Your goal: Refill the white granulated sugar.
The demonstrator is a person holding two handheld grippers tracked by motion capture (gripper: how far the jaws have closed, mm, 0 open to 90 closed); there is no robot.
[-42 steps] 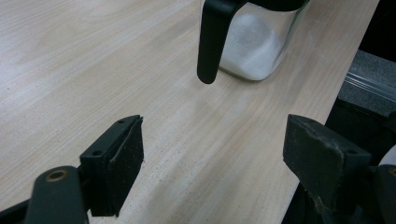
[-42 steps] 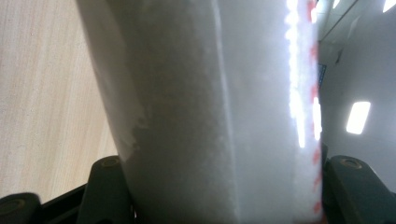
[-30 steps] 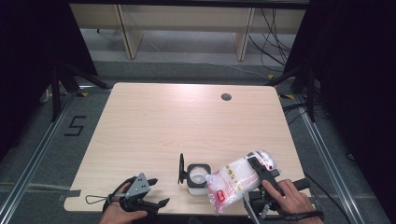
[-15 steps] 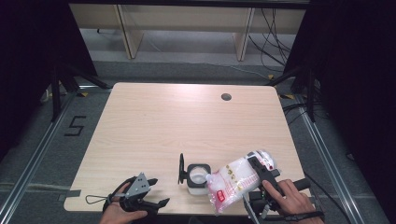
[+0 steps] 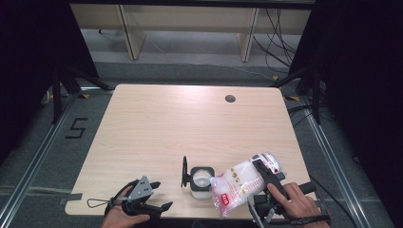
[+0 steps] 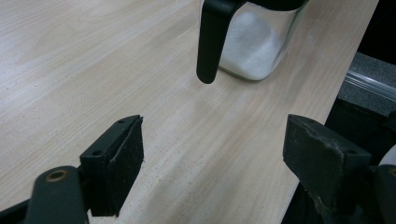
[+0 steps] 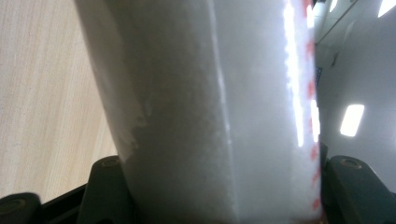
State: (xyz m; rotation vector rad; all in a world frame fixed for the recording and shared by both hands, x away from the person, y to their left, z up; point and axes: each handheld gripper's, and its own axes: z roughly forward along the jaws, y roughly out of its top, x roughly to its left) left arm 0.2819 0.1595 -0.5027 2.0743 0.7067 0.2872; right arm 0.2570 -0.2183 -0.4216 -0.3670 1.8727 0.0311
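Observation:
A clear plastic bag of white grains point(image 5: 242, 183), with red print, is tilted with its open corner over a small square glass jar point(image 5: 200, 180) near the table's front edge. My right gripper point(image 5: 266, 173) is shut on the bag, whose white bulk point(image 7: 219, 112) sits between the jaws in the right gripper view. The jar point(image 6: 254, 39) holds white grains, and its black hinged lid point(image 5: 184, 171) stands open on its left side. My left gripper point(image 5: 159, 194) rests at the front left, open and empty, pointing toward the jar.
The light wooden table point(image 5: 190, 128) has a round cable hole point(image 5: 230, 99) at the back right. Dark floor, metal rails and black stands surround the table. A table edge runs close behind the jar point(image 6: 336, 84) in the left gripper view.

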